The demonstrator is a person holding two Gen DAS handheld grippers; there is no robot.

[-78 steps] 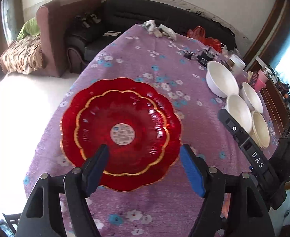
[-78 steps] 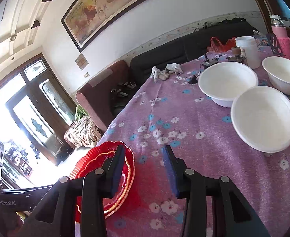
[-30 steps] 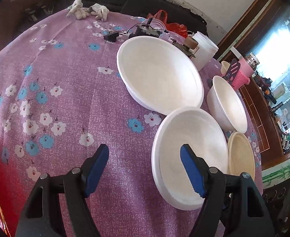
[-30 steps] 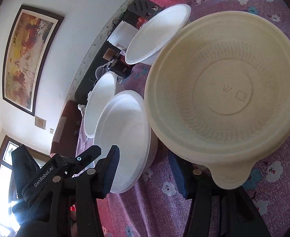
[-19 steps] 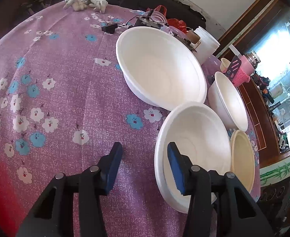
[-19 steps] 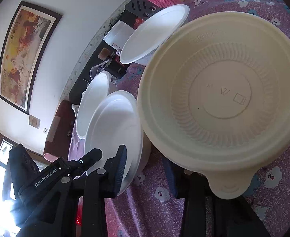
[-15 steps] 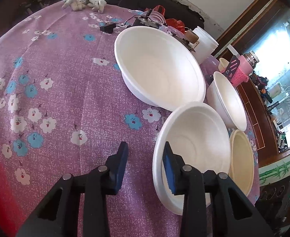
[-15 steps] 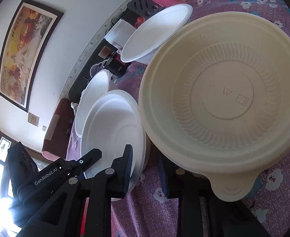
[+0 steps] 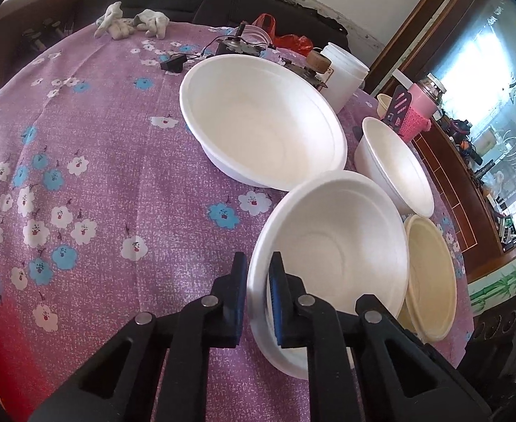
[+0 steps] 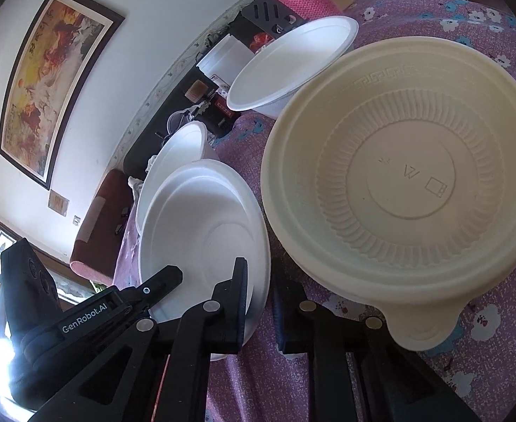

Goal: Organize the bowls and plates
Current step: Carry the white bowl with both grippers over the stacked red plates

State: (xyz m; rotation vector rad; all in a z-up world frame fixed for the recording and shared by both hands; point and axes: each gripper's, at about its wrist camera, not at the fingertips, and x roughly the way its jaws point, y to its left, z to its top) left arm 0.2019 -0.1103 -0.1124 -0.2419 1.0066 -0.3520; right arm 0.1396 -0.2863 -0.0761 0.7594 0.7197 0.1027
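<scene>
My left gripper (image 9: 258,299) is shut on the near rim of a white foam bowl (image 9: 335,242), which tilts a little off the purple flowered tablecloth (image 9: 99,176). The same bowl (image 10: 205,232) shows in the right wrist view, with the left gripper body at its lower left. My right gripper (image 10: 260,302) is shut on that bowl's right rim. A cream bowl (image 10: 409,179) sits just right of it, also seen in the left wrist view (image 9: 430,281). A large white bowl (image 9: 261,119) and a small white bowl (image 9: 395,165) stand behind.
A white plastic jar (image 9: 342,74), a pink knitted bottle (image 9: 421,112), a black adapter with wires (image 9: 173,65) and grey gloves (image 9: 131,24) sit at the table's far side. A dark sofa runs behind. A wooden cabinet stands right.
Both grippers left the red plates and came to the bowls. In the last second both closed from open onto opposite rims of the middle white bowl, which now tilts.
</scene>
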